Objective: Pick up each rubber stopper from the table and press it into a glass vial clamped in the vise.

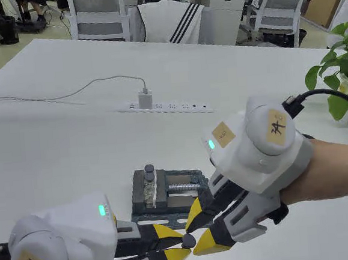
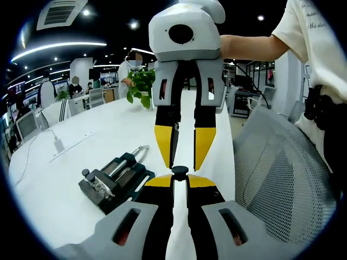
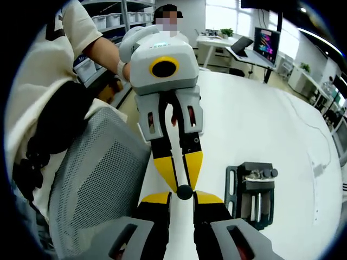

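A dark rubber stopper [image 1: 188, 241] is held just above the table's near edge, with my left gripper [image 1: 181, 242] shut on it. In the left gripper view the stopper [image 2: 179, 172] sits at my own yellow tips [image 2: 179, 180]. My right gripper [image 1: 193, 242] faces it tip to tip, open, its jaws standing either side of the stopper [image 3: 185, 191]. Behind them a small dark vise [image 1: 178, 195] clamps glass vials [image 1: 149, 192]; two vials at the far end carry dark stoppers [image 1: 149, 169].
A white power strip [image 1: 166, 107] with a plugged charger [image 1: 145, 100] and its cable lies mid-table. A potted plant [image 1: 340, 62] stands at the right edge. Chairs line the far side; a mesh chair [image 2: 271, 162] is close behind the near edge.
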The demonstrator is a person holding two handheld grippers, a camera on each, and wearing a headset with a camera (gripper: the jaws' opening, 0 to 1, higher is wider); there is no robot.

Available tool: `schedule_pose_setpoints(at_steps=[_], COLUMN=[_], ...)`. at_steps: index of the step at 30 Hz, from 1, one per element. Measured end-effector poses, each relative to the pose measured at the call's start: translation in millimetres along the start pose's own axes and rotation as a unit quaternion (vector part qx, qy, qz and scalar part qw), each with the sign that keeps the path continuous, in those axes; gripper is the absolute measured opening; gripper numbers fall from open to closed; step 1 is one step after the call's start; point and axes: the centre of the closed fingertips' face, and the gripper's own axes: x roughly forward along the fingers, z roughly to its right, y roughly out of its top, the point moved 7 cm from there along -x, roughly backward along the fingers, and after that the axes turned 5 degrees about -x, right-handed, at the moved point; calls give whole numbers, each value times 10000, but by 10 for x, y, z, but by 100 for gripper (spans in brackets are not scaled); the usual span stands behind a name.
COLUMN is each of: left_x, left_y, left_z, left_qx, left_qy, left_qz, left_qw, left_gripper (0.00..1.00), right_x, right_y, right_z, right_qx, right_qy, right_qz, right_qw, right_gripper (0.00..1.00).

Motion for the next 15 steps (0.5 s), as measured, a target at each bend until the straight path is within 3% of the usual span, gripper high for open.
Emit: schedule_pose_setpoints(at_steps=[15], left_x=[-2], left_y=[-7], left_z=[25], left_qx=[-9], left_qy=[20], left_qz=[-2], left_qw=[10000], left_gripper=[4], right_x=[25], right_y=[28], right_z=[7], right_qx=[-29], right_qy=[-40], right_qz=[-191], right_qw=[9998], right_gripper=[8])
